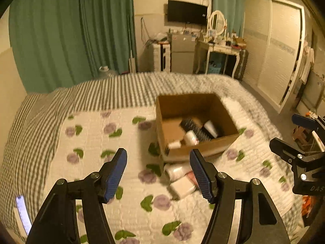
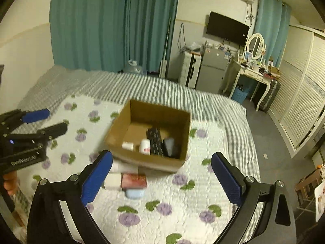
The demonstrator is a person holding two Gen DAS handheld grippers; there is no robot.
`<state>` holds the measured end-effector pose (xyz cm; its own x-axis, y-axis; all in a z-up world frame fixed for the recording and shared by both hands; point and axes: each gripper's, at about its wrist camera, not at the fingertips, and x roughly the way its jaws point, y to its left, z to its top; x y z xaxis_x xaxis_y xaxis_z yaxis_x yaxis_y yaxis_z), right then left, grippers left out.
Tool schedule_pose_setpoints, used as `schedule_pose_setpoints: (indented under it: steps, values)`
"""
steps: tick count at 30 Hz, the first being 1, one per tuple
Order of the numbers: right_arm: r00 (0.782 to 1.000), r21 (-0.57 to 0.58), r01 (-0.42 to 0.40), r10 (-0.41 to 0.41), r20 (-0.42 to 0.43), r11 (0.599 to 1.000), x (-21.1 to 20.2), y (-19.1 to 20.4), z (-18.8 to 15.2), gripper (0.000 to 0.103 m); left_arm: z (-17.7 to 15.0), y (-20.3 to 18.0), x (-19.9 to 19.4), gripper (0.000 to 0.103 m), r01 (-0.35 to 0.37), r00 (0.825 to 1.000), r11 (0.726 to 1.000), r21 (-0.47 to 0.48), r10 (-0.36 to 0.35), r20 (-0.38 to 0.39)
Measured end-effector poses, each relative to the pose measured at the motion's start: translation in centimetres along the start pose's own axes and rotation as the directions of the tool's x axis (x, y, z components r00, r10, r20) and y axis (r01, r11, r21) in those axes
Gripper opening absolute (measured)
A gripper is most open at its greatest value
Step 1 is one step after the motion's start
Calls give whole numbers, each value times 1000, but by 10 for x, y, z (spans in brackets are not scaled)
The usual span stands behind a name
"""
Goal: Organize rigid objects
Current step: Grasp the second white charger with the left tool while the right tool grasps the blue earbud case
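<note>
An open cardboard box (image 1: 203,152) (image 2: 146,162) stands on the flowered bed cover. Inside lie a black comb-like object (image 2: 154,142), a white bottle (image 2: 145,146), a small white box (image 2: 128,145) and a dark object (image 2: 170,147). In front of the box on the cover lie a white box (image 2: 112,180), a pink box (image 2: 134,180) and a pale blue object (image 2: 135,193); they show as white items (image 1: 181,180) in the left wrist view. My left gripper (image 1: 158,174) is open and empty above them. My right gripper (image 2: 162,180) is open and empty, just before the box.
The bed has a striped sheet (image 2: 142,89) at its far side. Beyond stand green curtains (image 2: 113,24), a small fridge (image 2: 211,71), a dressing table with mirror (image 2: 254,69), a wall TV (image 2: 227,28) and white wardrobe doors (image 2: 300,105). Floor (image 2: 270,146) lies right of the bed.
</note>
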<state>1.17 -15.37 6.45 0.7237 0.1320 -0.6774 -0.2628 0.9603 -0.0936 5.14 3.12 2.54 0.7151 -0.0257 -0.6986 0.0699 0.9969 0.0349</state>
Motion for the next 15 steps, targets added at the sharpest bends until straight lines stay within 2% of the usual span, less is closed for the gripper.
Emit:
schedule_pose_setpoints:
  steps: [2,6,11,15]
  values:
    - [998,20,-38,39,-40,999,19,5,-17,98,-18,3,16,67,-3,1000,1000,-13,2,-31]
    - [992,16,-54,56,-117,998,57,20,-52,98,-50,8,49,67,1,995,999,-49,-5,-99]
    - [970,22,-69,73,-231,997,110,29,-92,98,-78,6,88,67,-17,984,999,-39,10,-181]
    - [951,37,-86,93,-293,996,146,33,-110,97,-91,2,108,67,-14,975,1000,-20,9,-222]
